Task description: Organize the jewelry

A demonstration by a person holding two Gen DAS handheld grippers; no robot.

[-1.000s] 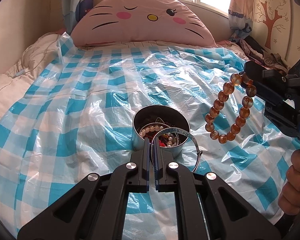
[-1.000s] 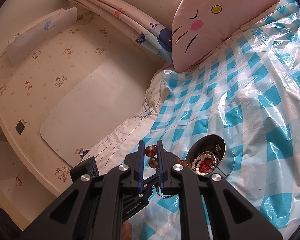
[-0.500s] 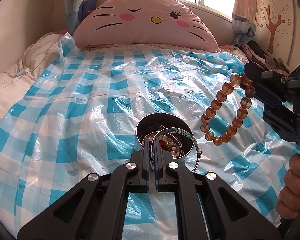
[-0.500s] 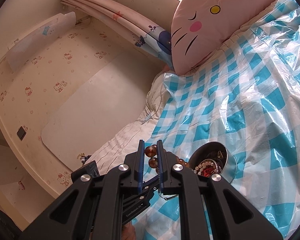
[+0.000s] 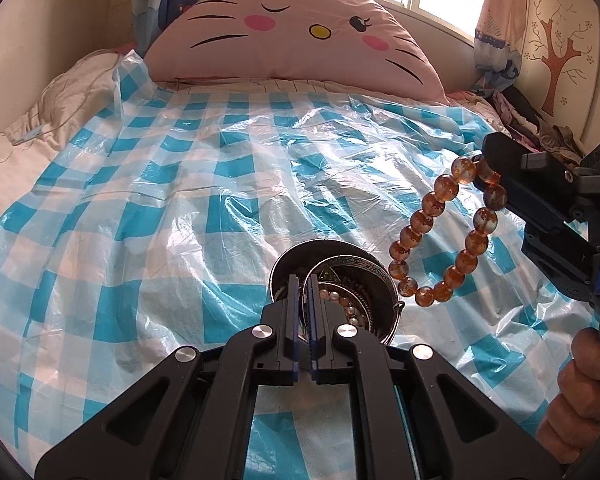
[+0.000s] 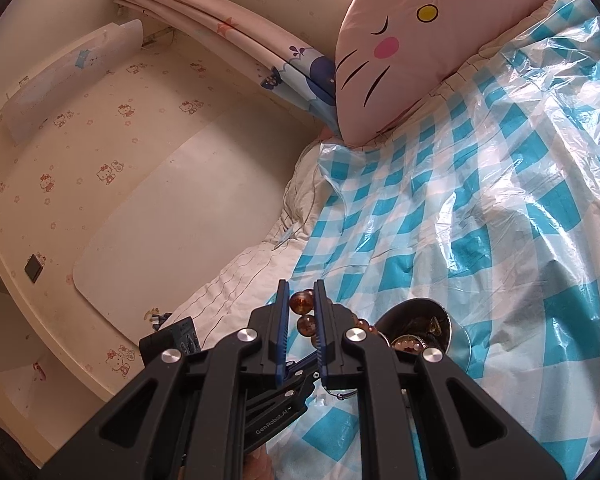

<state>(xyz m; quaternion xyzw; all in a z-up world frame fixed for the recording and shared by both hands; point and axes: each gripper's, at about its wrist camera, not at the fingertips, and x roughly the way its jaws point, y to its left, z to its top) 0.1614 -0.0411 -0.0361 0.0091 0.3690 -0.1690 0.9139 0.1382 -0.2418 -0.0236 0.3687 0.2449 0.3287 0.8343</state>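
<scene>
Left gripper [image 5: 304, 300], jaws nearly closed on the rim of an engraved silver metal bangle [image 5: 354, 280], holds it over the round steel tin [image 5: 284, 264] that stands on the blue-and-white checked plastic sheet [image 5: 160, 208] covering the bed. Right gripper [image 6: 301, 312], jaws pinched on two beads, suspends a loop of round amber-brown glossy beads [image 5: 444, 240] just beside and above the tin. The tin already contains a pearl strand [image 5: 346, 304] and other pieces. Recommended handling: lower the bangle fully inside the rim before releasing, then centre the hanging bracelet above the opening so that it coils inside, not over the edge.
</scene>
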